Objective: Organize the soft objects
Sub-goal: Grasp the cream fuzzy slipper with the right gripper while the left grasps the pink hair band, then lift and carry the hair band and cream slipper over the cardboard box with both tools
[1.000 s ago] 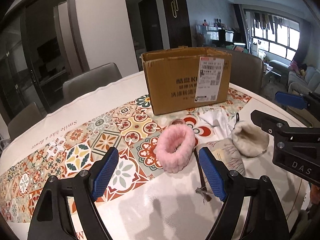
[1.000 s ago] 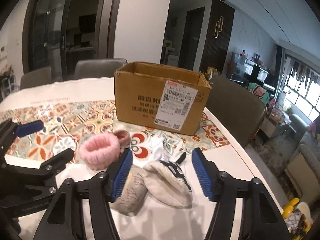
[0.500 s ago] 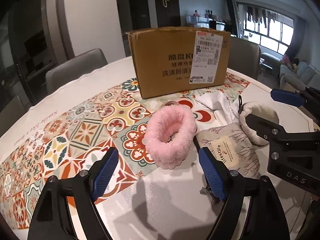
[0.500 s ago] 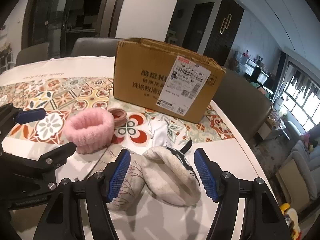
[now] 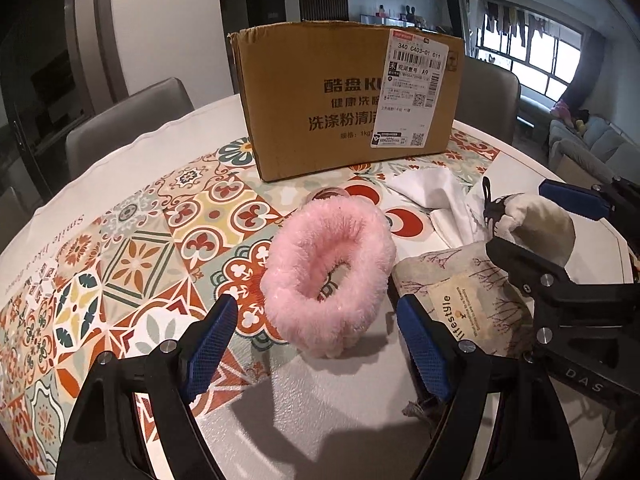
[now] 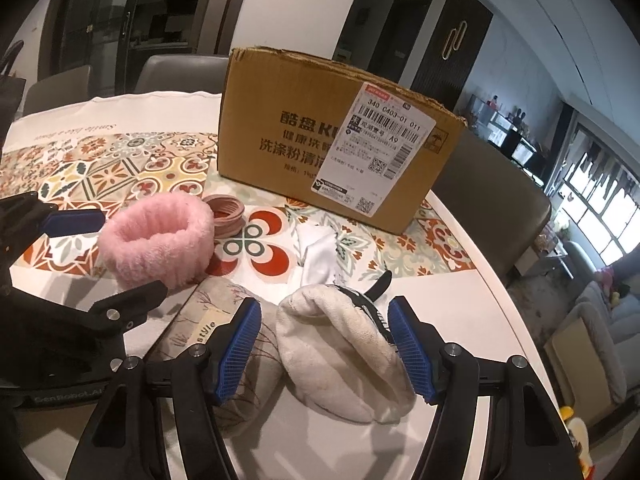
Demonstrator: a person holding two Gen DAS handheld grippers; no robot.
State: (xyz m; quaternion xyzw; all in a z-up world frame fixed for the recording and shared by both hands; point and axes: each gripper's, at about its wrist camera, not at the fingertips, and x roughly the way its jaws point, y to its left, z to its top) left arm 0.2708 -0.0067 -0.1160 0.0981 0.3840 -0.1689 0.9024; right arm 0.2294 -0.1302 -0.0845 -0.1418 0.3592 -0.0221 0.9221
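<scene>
Left gripper (image 5: 316,340) jaws wide, pink headband (image 5: 328,276) between; right gripper (image 6: 324,344) wide around cream glove (image 6: 340,352); seat deeper, then close.

— What carries everything here?

— A round white counter (image 5: 328,412) with a tile-patterned runner (image 5: 132,264) across it, running from 8 o'clock up toward 2 o'clock in the left wrist view.

— And what lies on it?

— A cardboard box (image 5: 344,108) stands on the runner at 12 o'clock. A fluffy pink band (image 5: 328,276) sits at the centre, a small pinkish ring (image 6: 224,216) just behind it. At 3 o'clock lie a white cloth (image 5: 436,196), a printed fabric pouch (image 5: 460,300) and a cream knitted piece (image 6: 344,348), the pouch and the knit touching.
</scene>
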